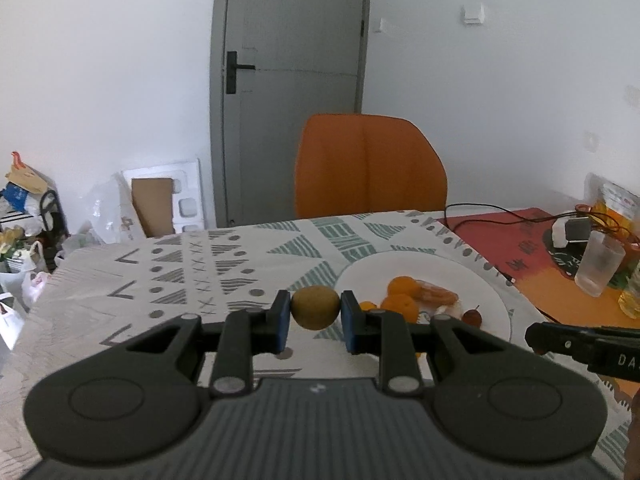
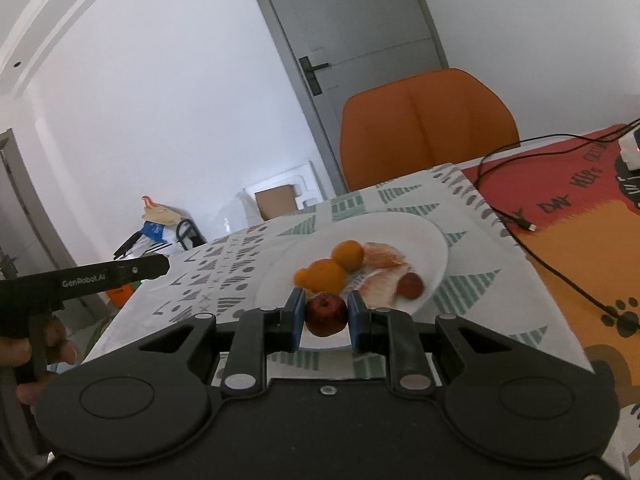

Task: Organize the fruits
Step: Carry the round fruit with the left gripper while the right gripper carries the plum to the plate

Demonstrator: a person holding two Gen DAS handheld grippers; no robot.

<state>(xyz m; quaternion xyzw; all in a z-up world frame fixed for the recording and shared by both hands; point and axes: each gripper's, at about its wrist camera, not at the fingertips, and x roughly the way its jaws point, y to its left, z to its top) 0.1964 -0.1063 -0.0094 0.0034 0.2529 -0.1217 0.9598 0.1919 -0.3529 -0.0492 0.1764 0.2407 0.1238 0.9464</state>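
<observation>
plate (image 2: pixel 434 268) on table (image 1: pixel 120 280) | oranges (image 2: pixel 348 256) on plate | chair (image 1: pixel 370 168) behind table | glass (image 1: pixel 599 266) right of plate

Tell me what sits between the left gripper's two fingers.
In the left wrist view, a brown-green kiwi sits pinched between the blue pads of the left gripper, held above the patterned tablecloth. Nothing else occupies that gap.

Brown-green fuzzy oval kiwi (image 1: pixel 315 307): pinched between blue pads, off the cloth, left of the round white ceramic plate (image 2: pixel 434 240). Dark red small round apple-like fruit (image 2: pixel 326 314): likewise pinched, above the plate's near rim. On the plate: two orange round tangerines (image 2: pixel 349 255), peeled pale segments (image 2: pixel 382 258), one red-brown fruit (image 2: pixel 410 285).
</observation>
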